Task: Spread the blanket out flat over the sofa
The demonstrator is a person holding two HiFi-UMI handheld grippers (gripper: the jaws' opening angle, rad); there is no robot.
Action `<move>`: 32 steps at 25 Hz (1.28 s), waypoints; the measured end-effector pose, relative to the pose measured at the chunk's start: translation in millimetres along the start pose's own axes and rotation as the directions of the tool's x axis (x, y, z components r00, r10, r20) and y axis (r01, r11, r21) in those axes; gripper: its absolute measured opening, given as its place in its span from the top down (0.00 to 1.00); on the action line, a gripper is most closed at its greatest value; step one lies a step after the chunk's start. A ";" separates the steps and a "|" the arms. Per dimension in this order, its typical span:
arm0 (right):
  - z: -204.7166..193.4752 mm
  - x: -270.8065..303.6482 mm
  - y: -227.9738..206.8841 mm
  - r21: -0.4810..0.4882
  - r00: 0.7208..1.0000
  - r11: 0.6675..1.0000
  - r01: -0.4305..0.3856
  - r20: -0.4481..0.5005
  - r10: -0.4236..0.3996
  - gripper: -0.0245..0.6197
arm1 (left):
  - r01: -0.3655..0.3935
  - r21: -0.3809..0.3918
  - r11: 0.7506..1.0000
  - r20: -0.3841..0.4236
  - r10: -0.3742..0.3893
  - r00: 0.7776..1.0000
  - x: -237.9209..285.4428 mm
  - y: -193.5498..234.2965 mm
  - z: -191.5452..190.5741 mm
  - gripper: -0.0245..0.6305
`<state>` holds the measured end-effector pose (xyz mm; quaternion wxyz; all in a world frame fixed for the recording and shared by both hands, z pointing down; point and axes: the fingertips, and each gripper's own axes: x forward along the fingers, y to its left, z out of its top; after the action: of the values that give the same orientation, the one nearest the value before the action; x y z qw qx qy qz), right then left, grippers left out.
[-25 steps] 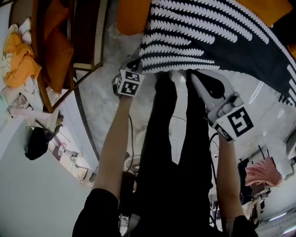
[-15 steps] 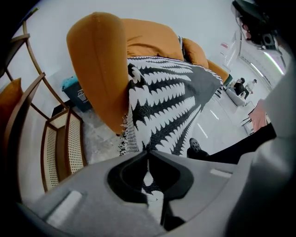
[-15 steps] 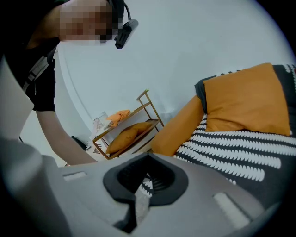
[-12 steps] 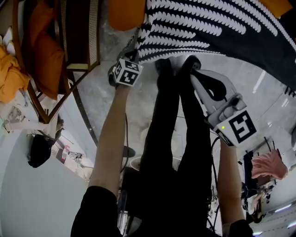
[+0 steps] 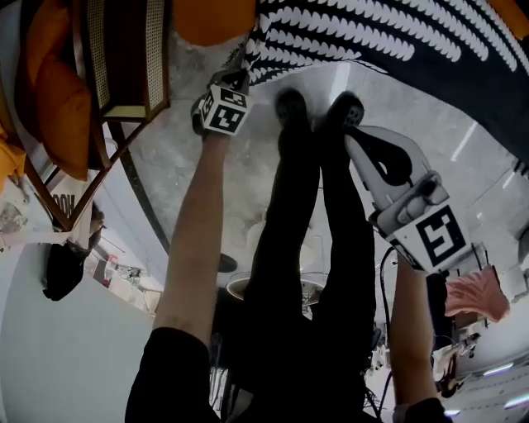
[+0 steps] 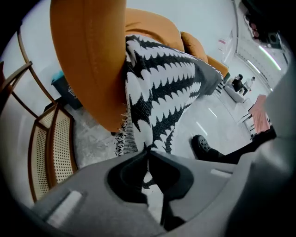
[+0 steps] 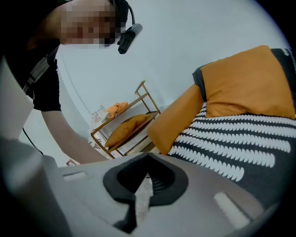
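Two handheld grippers show from above, one in each of a person's hands, over a pale marbled floor [image 5: 186, 178]. The person stands in black trousers and dark shoes [image 5: 293, 107] in front of an orange sofa [image 5: 211, 21].

A black blanket [image 5: 372, 41] with rows of white scallop shapes lies draped over the sofa, its lower edge hanging down the front towards the floor. One fringed corner hangs at the sofa's left end, beside the rounded orange arm.

The left tongs [image 5: 236, 83] reach up to that corner. In the left gripper view the left tongs [image 6: 148, 152] are closed together, with the blanket [image 6: 157, 92] running down off the sofa [image 6: 88, 55] straight into their tips, so they appear clamped on its edge. A shoe [image 6: 201, 145] stands on the floor just to the right.

The right tongs [image 5: 352, 136] hang lower, near the person's right foot and apart from the blanket. In the right gripper view the right tongs [image 7: 148, 158] are closed together with nothing between them. Beyond them lie the blanket [image 7: 231, 143] and the sofa [image 7: 178, 118].

A wooden chair [image 5: 124, 58] with a woven cane panel stands left of the sofa. An orange cushion [image 7: 125, 127] rests on a gold-framed rack [image 7: 145, 99] further back.
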<state>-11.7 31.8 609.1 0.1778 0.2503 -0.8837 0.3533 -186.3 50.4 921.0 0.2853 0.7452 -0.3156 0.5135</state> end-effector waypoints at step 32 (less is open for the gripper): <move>10.0 -34.1 21.7 -0.019 0.998 1.000 -0.014 0.054 0.015 0.96 | -0.012 0.001 1.000 -0.130 0.012 0.991 -6.8 -9.0 -8.0 0.84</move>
<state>2.3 49.1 573.9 0.1534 0.2518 -0.8932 0.3395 -186.0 63.3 916.1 0.3021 0.7083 -0.3007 0.5627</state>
